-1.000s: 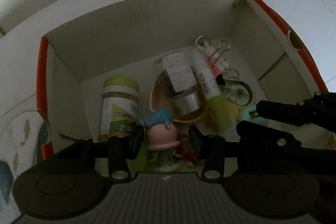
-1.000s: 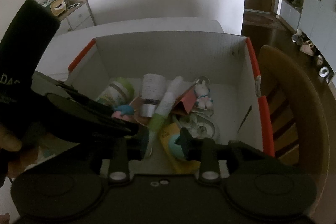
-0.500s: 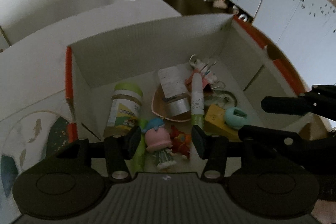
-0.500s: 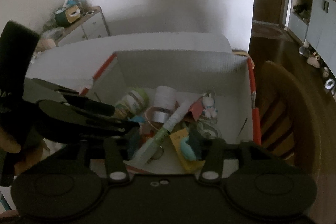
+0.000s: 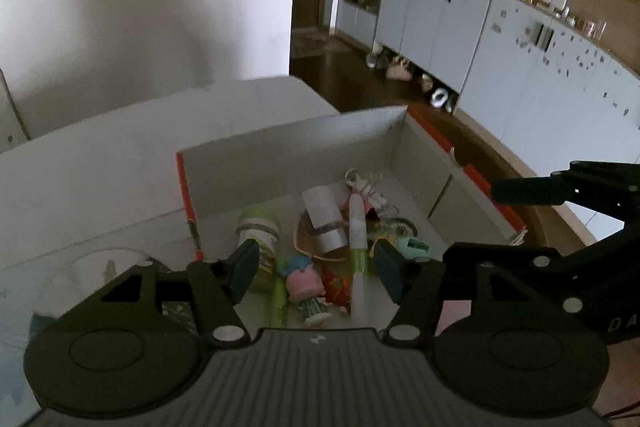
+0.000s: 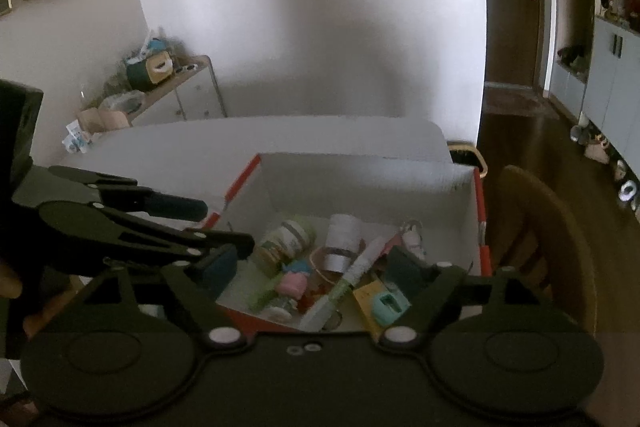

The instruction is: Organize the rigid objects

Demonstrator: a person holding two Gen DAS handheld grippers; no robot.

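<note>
Both grippers hang above the near edge of a white cardboard box [image 5: 304, 143] w/ orange-red outer sides, on a white table [image 5: 100, 155]; nothing between either pair of fingers.

Left gripper [image 5: 314, 269]: jaws opening, fingers spread, empty; pink & blue toy figure [image 5: 305, 281] lies in the box below the gap, not touched. Right gripper [image 6: 310, 269]: jaws opening, fingers spread wide, empty; box contents show through the gap.

In the box, all lying loose & crowded toward the near-middle: green-lidded jar [image 5: 259, 229] on its side at left; cylindrical container w/ white label & silver cap [image 5: 326, 217] resting in a shallow tan dish [image 5: 304, 247]; long white & green tube [image 5: 357, 235] just right of it, pointing toward the camera; small teal pencil sharpener [image 6: 390, 303] on a yellow card [image 6: 366, 297] at near right; small white rabbit figure [image 6: 412, 237] & metal rings toward the back right; some red item beside the toy, too blurred to name.

Wooden chair [image 6: 536, 227] just right of the box; pale blue cabinets [image 5: 500, 39] along the far wall; a person's fingers [image 6: 10, 285] show at the left edge of the right wrist view.
</note>
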